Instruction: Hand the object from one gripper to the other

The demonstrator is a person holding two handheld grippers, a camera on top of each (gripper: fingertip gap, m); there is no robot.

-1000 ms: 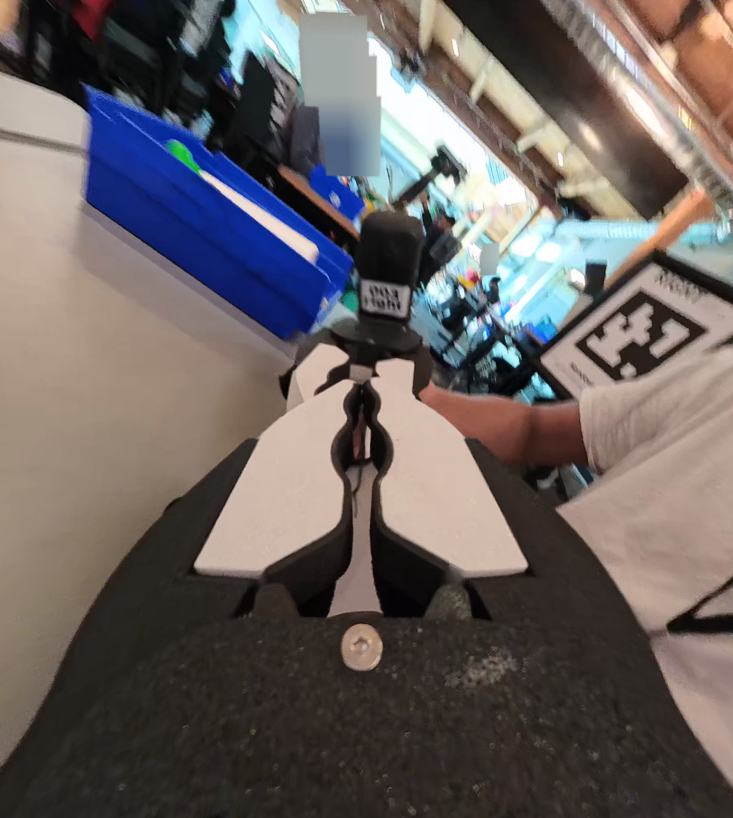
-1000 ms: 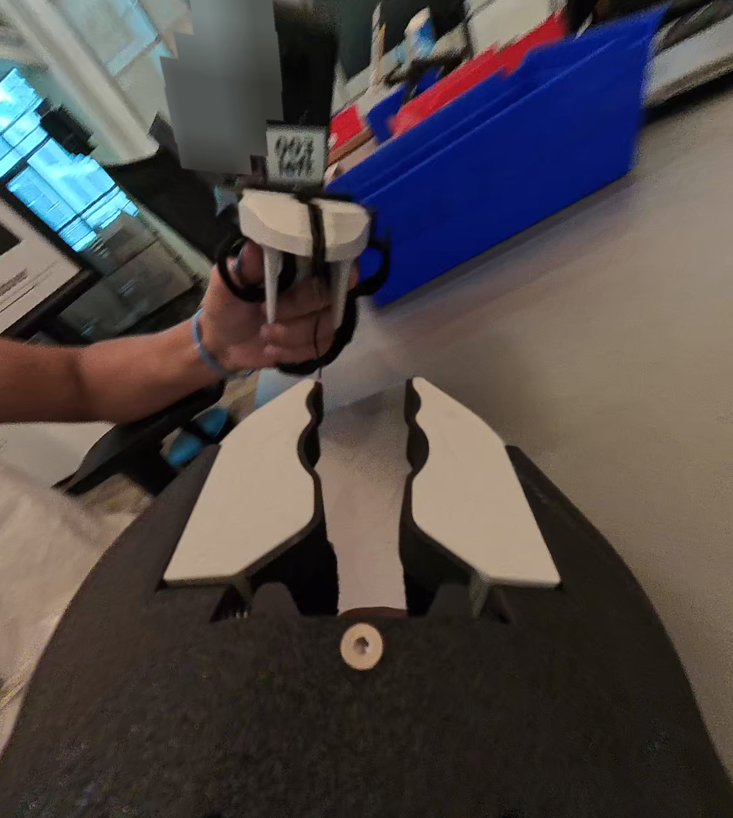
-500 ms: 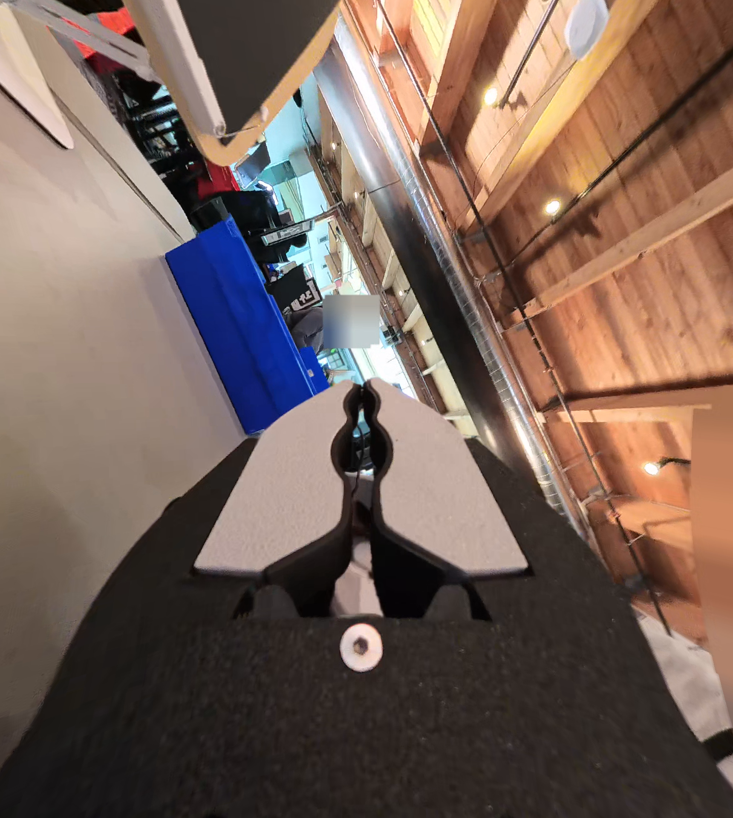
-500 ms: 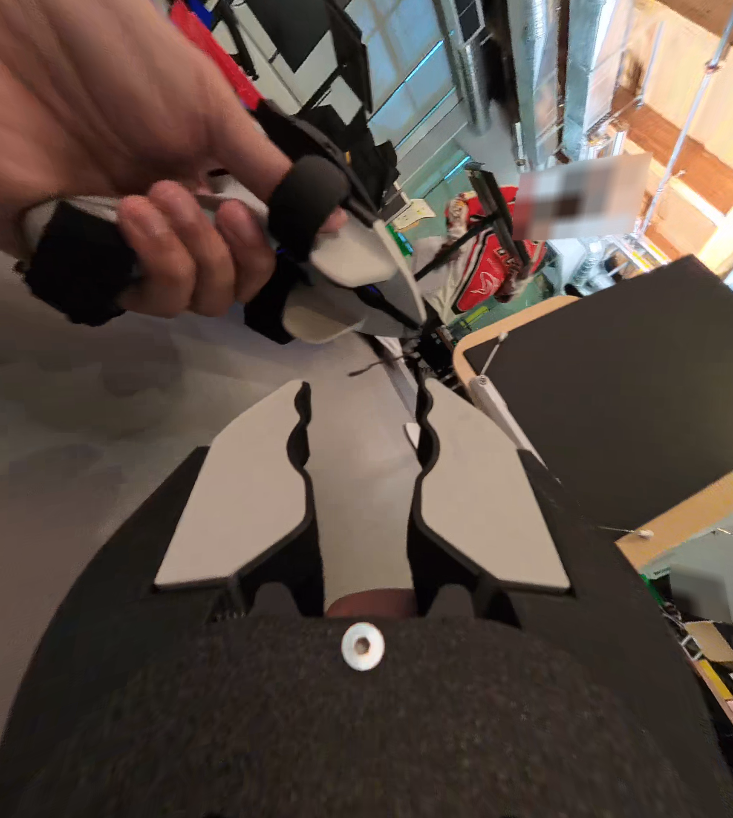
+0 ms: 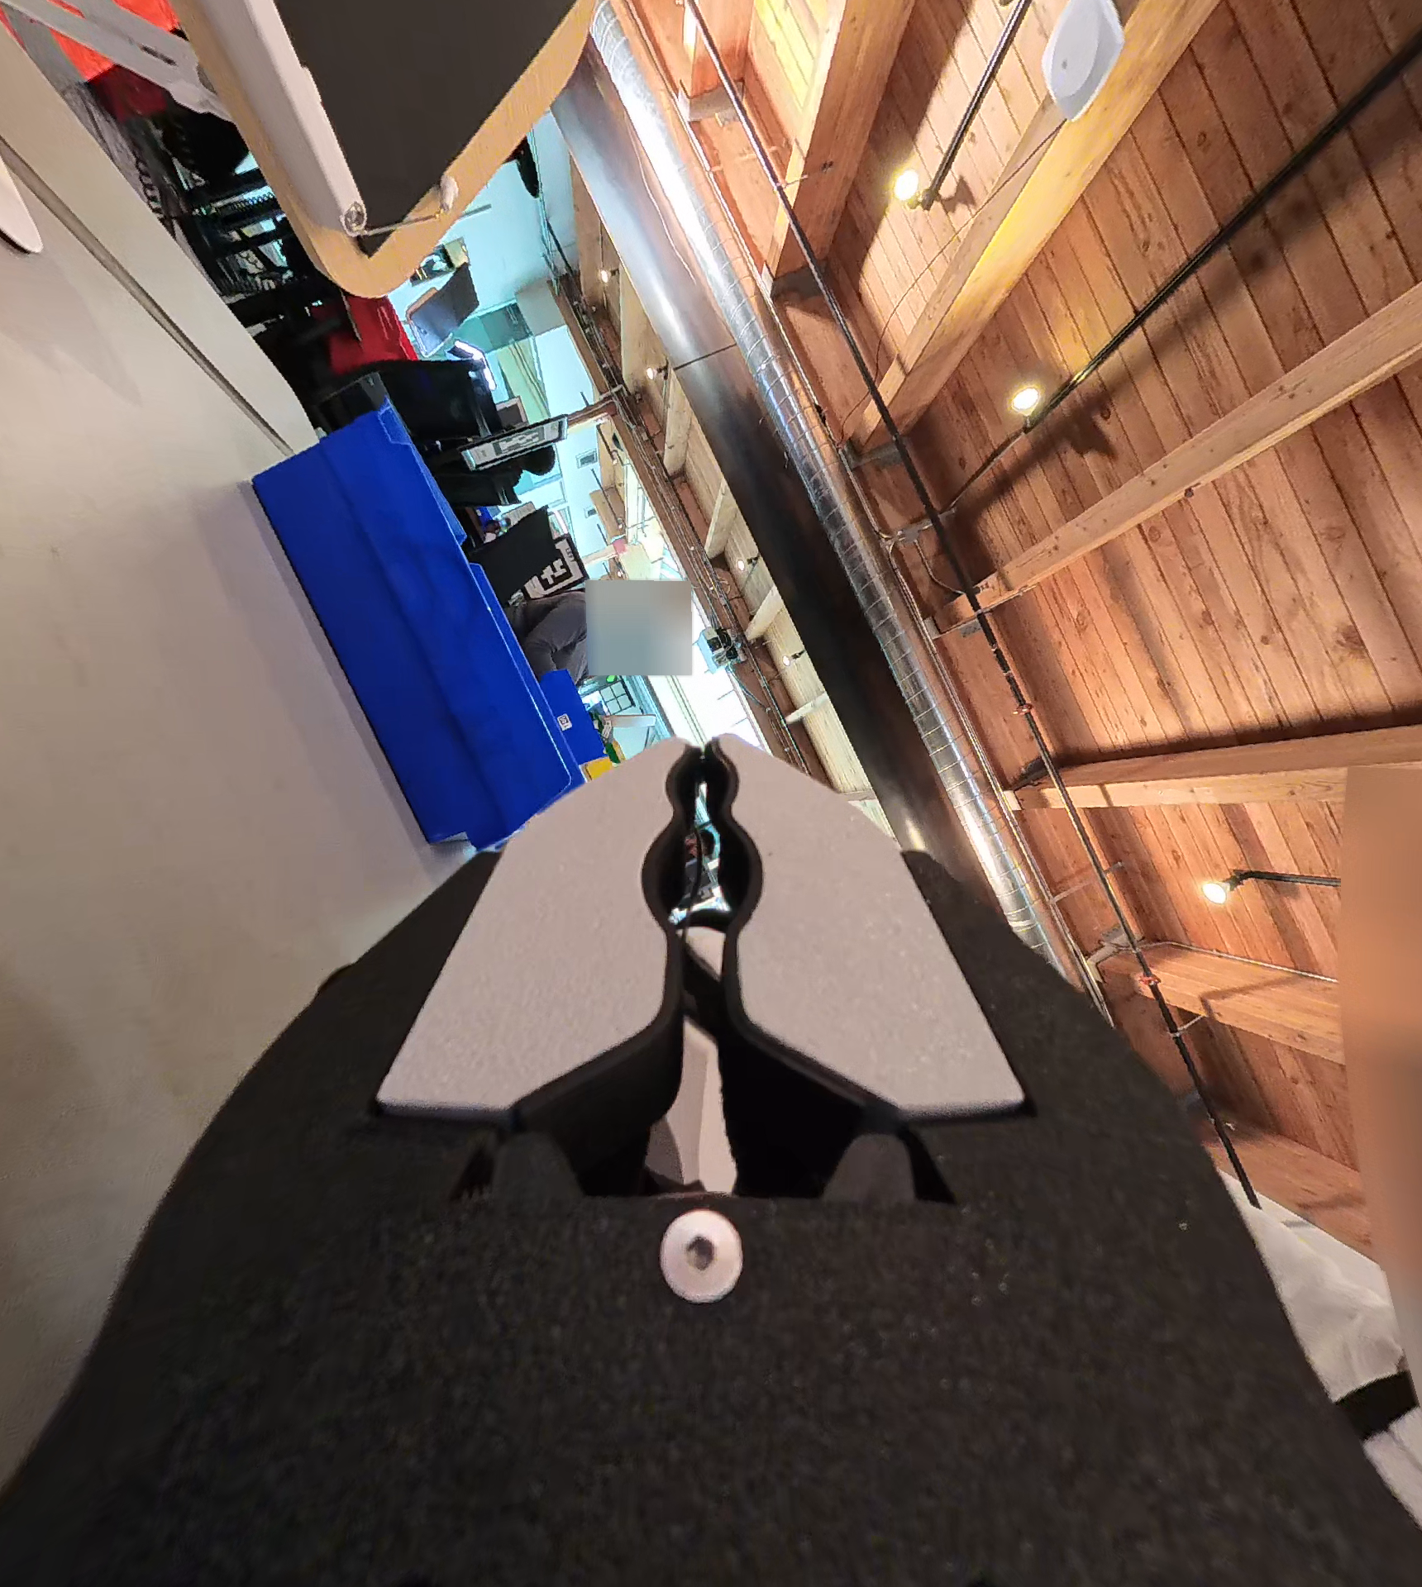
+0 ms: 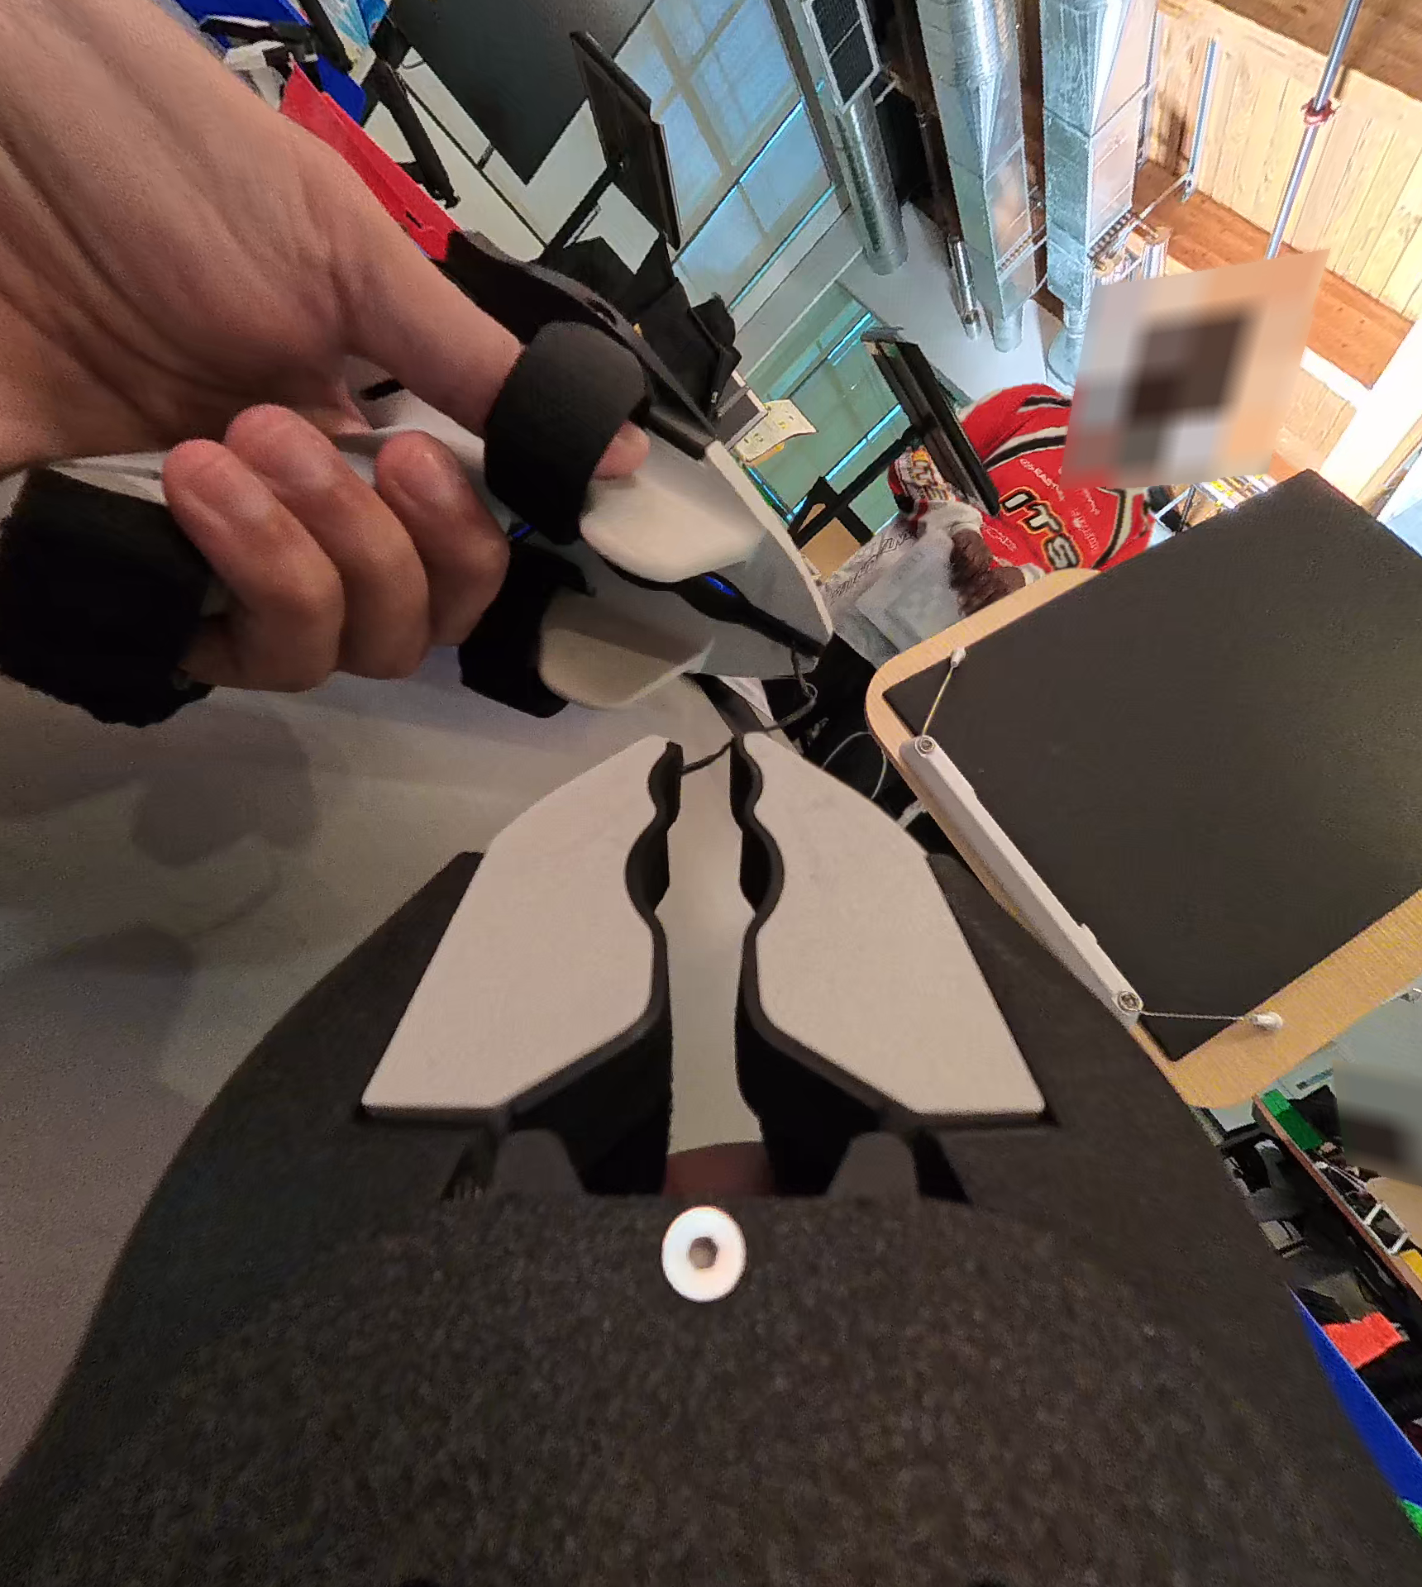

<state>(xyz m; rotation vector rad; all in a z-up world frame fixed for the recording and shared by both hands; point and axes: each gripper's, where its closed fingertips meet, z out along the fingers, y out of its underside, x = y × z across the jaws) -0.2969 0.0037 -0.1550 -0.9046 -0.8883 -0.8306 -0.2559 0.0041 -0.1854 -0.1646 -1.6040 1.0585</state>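
Note:
The object is a thin black wire [image 6: 703, 761]. My left gripper [image 5: 706, 749] is shut, and a short piece of the wire [image 5: 695, 884] shows in the slit between its white fingers. In the right wrist view the left gripper [image 6: 811, 642] is held by a hand [image 6: 175, 300] at the upper left, tips pointing down right. The wire hangs from those tips and crosses between the tips of my right gripper [image 6: 706, 749]. The right jaws stand narrowly apart with a visible gap around the wire.
A grey table [image 5: 89, 687] carries a blue bin [image 5: 415, 653] at its far side. A black board with a wooden rim [image 6: 1206, 773] stands close on the right of the right gripper; it also shows in the left wrist view [image 5: 398, 103]. A person in a red jersey [image 6: 1025, 507] is behind. The left gripper's tips are roughly 5 cm from the right gripper's.
Both grippers tilted upward and the left gripper came close above the right one's tips. In the last half second the right jaws narrowed around the wire. The left stayed shut.

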